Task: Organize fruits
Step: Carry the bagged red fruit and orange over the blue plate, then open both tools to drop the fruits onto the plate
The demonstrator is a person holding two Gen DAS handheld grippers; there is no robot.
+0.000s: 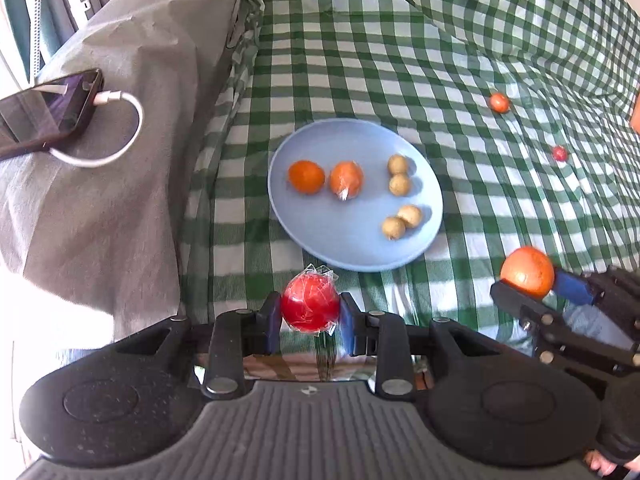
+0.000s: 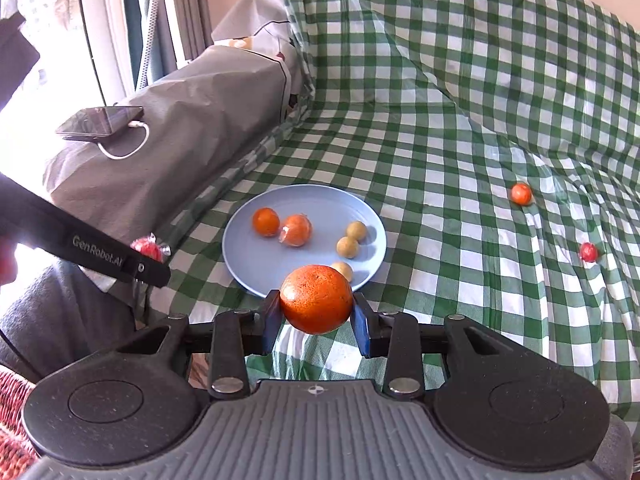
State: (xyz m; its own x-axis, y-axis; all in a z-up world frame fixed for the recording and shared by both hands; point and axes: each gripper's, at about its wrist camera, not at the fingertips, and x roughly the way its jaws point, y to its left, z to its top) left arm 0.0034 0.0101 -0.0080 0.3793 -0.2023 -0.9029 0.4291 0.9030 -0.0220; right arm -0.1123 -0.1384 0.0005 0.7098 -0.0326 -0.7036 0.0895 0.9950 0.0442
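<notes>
Ahead of both grippers lay the blue plate, already carrying two oranges and four small pale fruits. The right gripper was clamped on a big orange, the left gripper on a plastic-wrapped red fruit — both held short of the near rim. Released early, either round fruit would likely roll across the checked cloth — or knock the pale ones.

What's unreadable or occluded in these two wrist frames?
- Right wrist view: one of the four small tan fruits is hidden, another half-hidden, behind the held orange.
- Right wrist view: the wrapped red fruit is partly covered by the left gripper's finger.
- Left wrist view: an orange object is cut off by the right edge.
</notes>
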